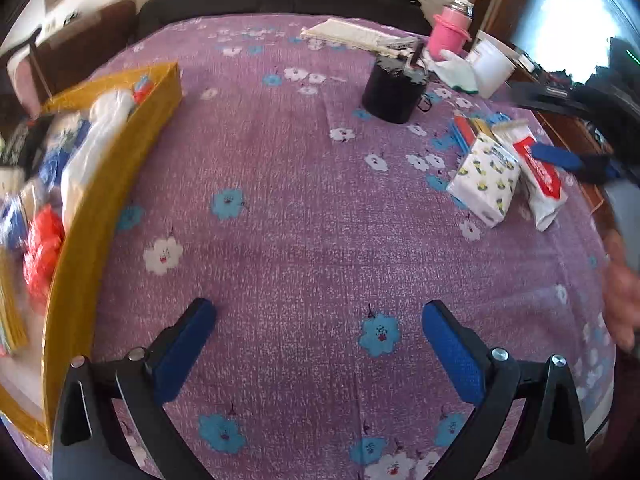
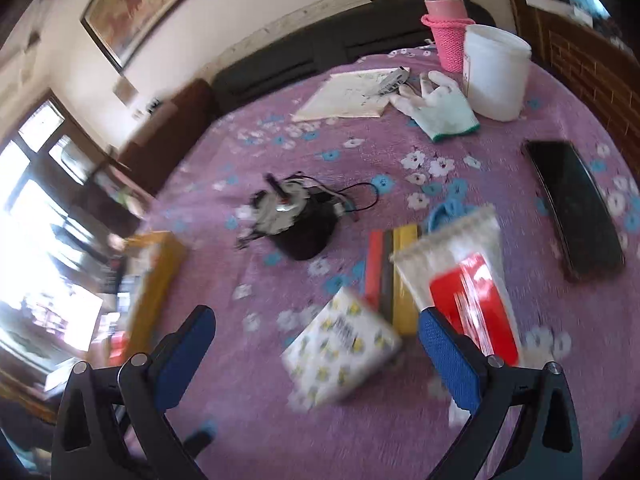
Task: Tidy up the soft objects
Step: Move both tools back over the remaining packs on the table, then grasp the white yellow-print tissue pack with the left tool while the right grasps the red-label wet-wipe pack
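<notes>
A white tissue pack with yellow prints (image 1: 486,178) (image 2: 340,350) and a white wipes pack with a red label (image 1: 538,174) (image 2: 466,280) lie side by side on the purple flowered cloth (image 1: 300,220). My left gripper (image 1: 318,320) is open over bare cloth, well left of both packs. My right gripper (image 2: 316,320) is open just above the tissue pack, its right finger overlapping the wipes pack; in the left wrist view its blue finger (image 1: 556,158) shows above the wipes pack. The yellow box (image 1: 132,152) (image 2: 154,280) at the left holds bagged soft items.
A black motor (image 1: 394,88) (image 2: 298,220) stands mid-table. Coloured flat boxes (image 2: 394,276) lie behind the packs. A white glove (image 2: 438,108), white tub (image 2: 494,76), pink flask (image 2: 446,28), paper pad (image 2: 352,96) and black remote (image 2: 574,204) sit farther back. A hand (image 1: 622,300) shows at the right edge.
</notes>
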{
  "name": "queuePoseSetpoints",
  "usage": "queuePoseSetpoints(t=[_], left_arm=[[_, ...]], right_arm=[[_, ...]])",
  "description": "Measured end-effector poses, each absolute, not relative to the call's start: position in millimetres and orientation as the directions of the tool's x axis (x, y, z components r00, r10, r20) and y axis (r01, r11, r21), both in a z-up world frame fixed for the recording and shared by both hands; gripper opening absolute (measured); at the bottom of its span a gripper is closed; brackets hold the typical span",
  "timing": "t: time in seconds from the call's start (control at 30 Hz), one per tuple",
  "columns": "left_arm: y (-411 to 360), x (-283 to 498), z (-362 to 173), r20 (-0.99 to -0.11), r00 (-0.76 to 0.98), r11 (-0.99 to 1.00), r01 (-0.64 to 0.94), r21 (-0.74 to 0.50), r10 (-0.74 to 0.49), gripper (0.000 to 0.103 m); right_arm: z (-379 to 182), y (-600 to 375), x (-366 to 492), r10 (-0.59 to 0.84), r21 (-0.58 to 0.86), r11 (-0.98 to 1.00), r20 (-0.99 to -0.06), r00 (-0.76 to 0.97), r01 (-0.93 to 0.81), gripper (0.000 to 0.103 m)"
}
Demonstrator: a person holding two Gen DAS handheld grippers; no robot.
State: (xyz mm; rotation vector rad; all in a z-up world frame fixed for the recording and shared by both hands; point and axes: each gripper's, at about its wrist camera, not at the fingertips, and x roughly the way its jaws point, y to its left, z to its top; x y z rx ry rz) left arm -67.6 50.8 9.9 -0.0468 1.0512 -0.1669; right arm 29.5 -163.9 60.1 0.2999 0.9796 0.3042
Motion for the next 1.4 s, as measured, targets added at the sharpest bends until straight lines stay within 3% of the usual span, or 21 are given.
queuePoseSetpoints(t=[0.1,0.2,0.27,0.53,0.73,0.97,1.27,1.4], left_arm=[[34,-76,6,-0.867,0.493,0.987,0.158,0.009,-0.072,0.103],[35,-82,8,-0.864,0.497,0.987,0.160,0.000,-0.081,0.103],[35,-84,10,-0.864,0.497,0.987,0.161,0.001,-0.080,0.103],[34,-86,6,-0.862,0.500,0.987,0.159,0.004,-0.077,0.103],[34,-87,5,-0.861,0.504,0.988,0.155,0.010,-0.071,0.103],[35,-87,6,-0.860,0.506,0.988,0.154,0.010,-0.071,0.103],[35,-85,7,-0.874,0.481,0.987,0.162,0.006,-0.073,0.103],[30,-76,24,-0.860,0.488,0.970,0.243,-0.028,-0.148,0.103]], right_arm=[[36,-147,45,0.442,0.433,0.893,-0.787,0.431,-0.124,0.103],[29,-130,36,0.623,0.591,0.781,-0.716,0.314,-0.202,0.103],[45,-125,20,0.652,0.594,0.758,-0.685,0.325,-0.268,0.103],[74,-214,-9,0.439,0.494,0.865,-0.669,0.600,-0.081,0.103],[66,-272,-18,0.279,0.424,0.902,-0.719,0.636,0.083,0.102],[45,-269,-20,0.209,0.352,0.930,-0.744,0.635,0.106,0.102],[42,-255,-31,0.103,0.253,0.962,-0.681,0.725,0.101,0.102],[45,-254,-26,0.161,0.269,0.962,-0.698,0.698,0.048,0.102]])
